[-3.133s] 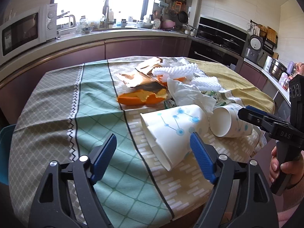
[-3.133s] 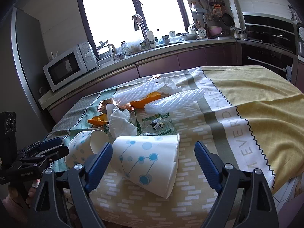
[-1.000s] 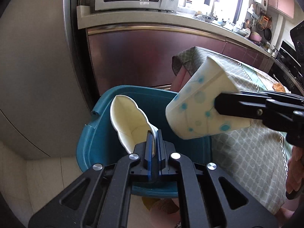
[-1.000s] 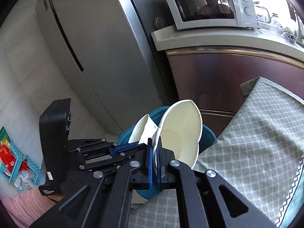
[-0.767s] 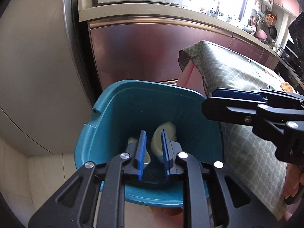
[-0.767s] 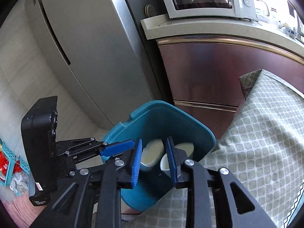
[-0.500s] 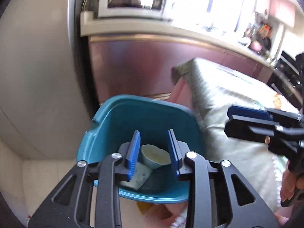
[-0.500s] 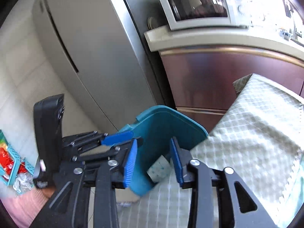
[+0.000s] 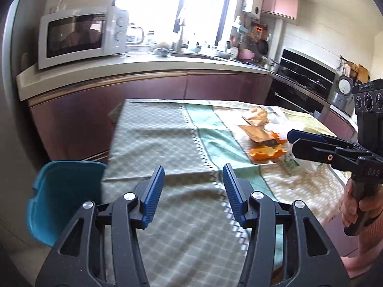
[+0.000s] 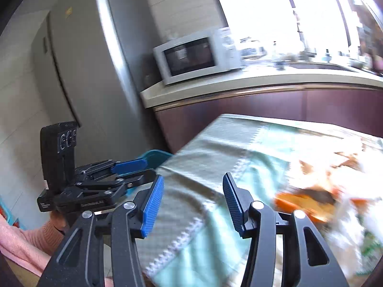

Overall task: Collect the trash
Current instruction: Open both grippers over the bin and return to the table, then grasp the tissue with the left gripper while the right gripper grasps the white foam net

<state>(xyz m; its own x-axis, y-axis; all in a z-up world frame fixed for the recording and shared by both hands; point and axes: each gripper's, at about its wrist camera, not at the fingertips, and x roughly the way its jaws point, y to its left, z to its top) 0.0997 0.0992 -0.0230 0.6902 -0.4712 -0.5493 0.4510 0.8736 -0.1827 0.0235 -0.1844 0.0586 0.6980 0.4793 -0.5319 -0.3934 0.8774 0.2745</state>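
My left gripper (image 9: 193, 184) hangs over the near edge of the table, its jaws opening with nothing between them. The teal bin (image 9: 59, 191) stands on the floor to its lower left. Trash lies further along the tablecloth (image 9: 167, 143): orange peel (image 9: 265, 153), a brown paper bag (image 9: 256, 131) and white wrappers (image 9: 287, 122). My right gripper (image 10: 193, 191) is over the table too, jaws opening and empty. In the right wrist view the peel (image 10: 304, 203) is a blur at right and the left gripper (image 10: 129, 167) shows at left over the bin (image 10: 155, 155).
A purple cabinet run with a pale counter (image 9: 143, 64) curves behind the table, and a microwave (image 9: 81, 35) sits on it. A steel fridge (image 10: 95, 59) stands left of the bin. A hand in a pink sleeve (image 9: 359, 205) holds the right gripper's handle.
Both grippers let their paper cups fall into the teal bin, spread their jaws and swung up and right from the bin back over the table.
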